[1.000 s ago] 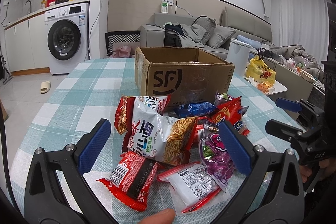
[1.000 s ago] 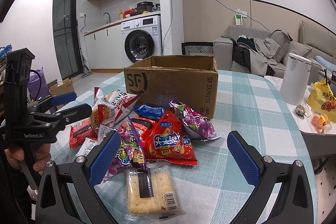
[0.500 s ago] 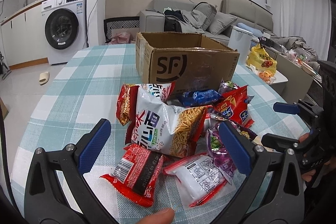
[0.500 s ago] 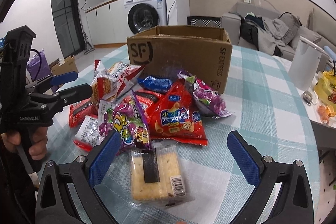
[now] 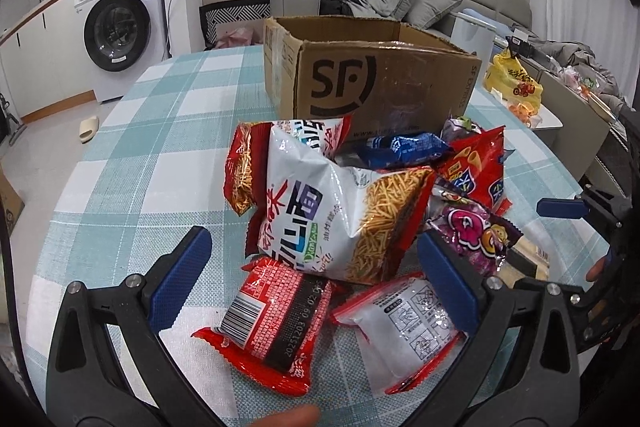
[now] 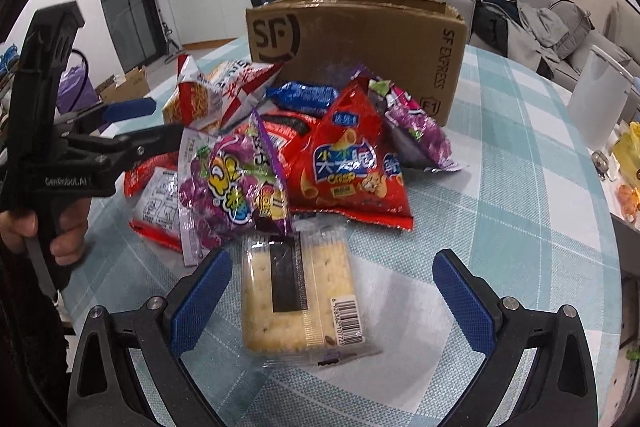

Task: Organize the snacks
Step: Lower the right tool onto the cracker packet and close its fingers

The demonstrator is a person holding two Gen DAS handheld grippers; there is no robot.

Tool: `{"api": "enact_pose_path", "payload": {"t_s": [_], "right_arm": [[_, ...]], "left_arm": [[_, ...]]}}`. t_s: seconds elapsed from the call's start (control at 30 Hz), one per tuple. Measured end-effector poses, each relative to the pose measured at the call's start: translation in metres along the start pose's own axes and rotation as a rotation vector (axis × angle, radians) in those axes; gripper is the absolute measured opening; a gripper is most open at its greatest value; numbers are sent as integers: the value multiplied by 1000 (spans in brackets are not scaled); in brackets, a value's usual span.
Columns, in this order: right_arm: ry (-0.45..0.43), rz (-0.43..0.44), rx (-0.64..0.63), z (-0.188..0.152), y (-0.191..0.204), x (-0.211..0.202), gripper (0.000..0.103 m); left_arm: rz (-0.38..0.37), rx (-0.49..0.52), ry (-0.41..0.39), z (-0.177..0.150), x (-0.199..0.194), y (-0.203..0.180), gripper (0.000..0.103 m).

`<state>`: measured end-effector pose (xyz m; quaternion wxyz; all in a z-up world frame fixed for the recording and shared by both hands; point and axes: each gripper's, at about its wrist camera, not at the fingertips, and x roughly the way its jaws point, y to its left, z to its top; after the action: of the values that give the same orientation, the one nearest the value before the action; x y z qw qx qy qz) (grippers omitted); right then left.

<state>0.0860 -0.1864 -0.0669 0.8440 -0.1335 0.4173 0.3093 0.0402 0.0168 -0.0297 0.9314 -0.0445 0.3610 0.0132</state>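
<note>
Both grippers have dropped closer to the snack pile, fingers spread and empty: the right gripper (image 6: 330,291) now straddles the cracker pack (image 6: 300,291), the left gripper (image 5: 316,279) the red packet (image 5: 272,315), so picking for the box (image 5: 372,83) looks imminent.

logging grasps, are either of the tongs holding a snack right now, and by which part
Nothing held. Left tongs and right tongs are both open, hovering over the snacks.

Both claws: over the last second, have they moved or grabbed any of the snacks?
Both closed in and dipped toward the pile. The left claw now hangs open over the red packet; the right claw hangs open around the cracker pack, its pads apart from the wrapper. Nothing was gripped or released. The snacks and the cardboard box lie as before.
</note>
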Motion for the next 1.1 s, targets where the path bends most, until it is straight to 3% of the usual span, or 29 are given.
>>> {"api": "enact_pose_path", "payload": {"t_s": [0.33,0.63,0.93,1.1], "right_arm": [[58,14,-31,-7,4,9,102],[65,23,-25,-7,3,12,98],[49,22,-24,-6,0,6,80],[36,18,-14,-5,-1,2,58]], "left_arm": [[-49,-43,39,6,14,11,102],[-58,-35,58,8,26,9,90],[-83,-24,52,6,25,6,76],[-85,-24,47,2,21,4,73]]}}
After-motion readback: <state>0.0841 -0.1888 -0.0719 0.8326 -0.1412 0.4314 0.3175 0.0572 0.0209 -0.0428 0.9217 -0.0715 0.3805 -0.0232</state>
